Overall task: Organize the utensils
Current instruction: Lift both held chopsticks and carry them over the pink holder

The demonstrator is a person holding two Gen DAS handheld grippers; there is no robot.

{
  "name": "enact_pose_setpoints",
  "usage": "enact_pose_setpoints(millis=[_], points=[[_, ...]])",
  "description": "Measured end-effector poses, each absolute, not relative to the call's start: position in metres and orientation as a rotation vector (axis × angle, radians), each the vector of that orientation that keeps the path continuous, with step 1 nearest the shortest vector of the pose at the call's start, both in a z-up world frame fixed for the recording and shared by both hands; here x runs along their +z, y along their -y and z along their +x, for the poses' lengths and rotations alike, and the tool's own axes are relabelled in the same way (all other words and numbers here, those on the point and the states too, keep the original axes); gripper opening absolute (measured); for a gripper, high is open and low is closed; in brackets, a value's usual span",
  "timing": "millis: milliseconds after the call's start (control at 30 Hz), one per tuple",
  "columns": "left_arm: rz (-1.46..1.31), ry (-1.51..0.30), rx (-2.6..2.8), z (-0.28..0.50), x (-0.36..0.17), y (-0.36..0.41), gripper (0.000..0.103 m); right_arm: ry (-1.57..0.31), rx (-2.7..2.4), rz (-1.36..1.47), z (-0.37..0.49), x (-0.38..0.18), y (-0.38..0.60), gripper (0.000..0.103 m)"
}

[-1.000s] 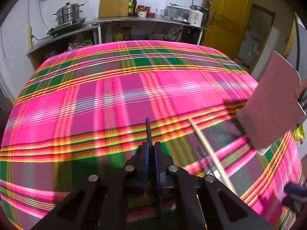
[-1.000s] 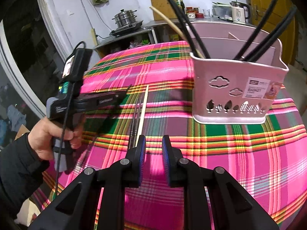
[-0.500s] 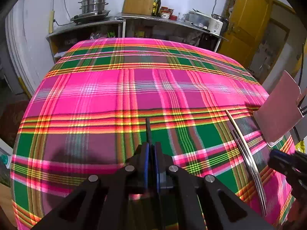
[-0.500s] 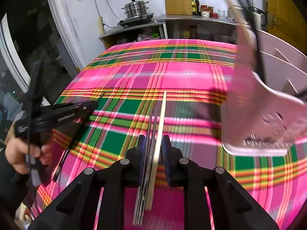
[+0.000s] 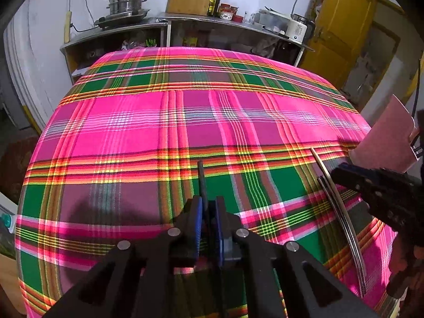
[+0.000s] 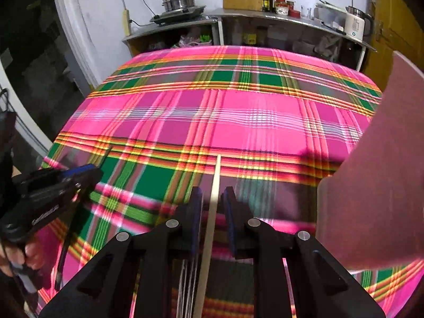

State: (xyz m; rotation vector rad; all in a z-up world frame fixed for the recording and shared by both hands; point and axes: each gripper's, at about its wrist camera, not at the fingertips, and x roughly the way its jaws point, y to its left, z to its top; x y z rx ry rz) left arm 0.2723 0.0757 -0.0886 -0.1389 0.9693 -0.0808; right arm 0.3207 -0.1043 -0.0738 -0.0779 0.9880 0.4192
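Several chopsticks lie bundled on the plaid-covered surface (image 6: 265,132): one pale wooden chopstick (image 6: 213,198) and a few dark chopsticks (image 6: 188,278) beside it. In the right wrist view they run straight up the middle of the frame, from the bottom edge to just past the fingertips, so their long axis lines up with the way the right tongs (image 6: 213,201) point. Those tongs are partly spread and straddle the bundle, with a gap showing on each side of the pale stick; the pads do not appear to press on it yet. The right hand is clearly the nearer one, and I judge that it only needs to close to take the sticks.

At the left edge of that view, the left tongs (image 5: 208,212) are pinched nearly together on a single dark chopstick (image 5: 201,177), whose tip juts forward over the cloth.

A pink utensil basket (image 6: 384,172) fills the right side of the frame, close beside the right tongs.
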Motion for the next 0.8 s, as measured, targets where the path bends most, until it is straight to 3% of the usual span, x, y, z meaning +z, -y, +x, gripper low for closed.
enact_pose_setpoints(millis=[400, 533, 800], points=[[-0.088, -0.970, -0.073, 0.276, -0.089, -0.069, 0.009, -1.046, 0.404, -0.103, 0.342, -0.088, 0.090, 0.017], [-0.063, -0.979, -0.070, 0.278, -0.088, -0.065, 0.009, -1.056, 0.400, -0.114, 0.348, -0.088, 0.091, 0.007], [-0.106, -0.997, -0.088, 0.285, -0.085, -0.070, 0.005, -1.030, 0.430, -0.098, 0.344, -0.074, 0.091, 0.006]])
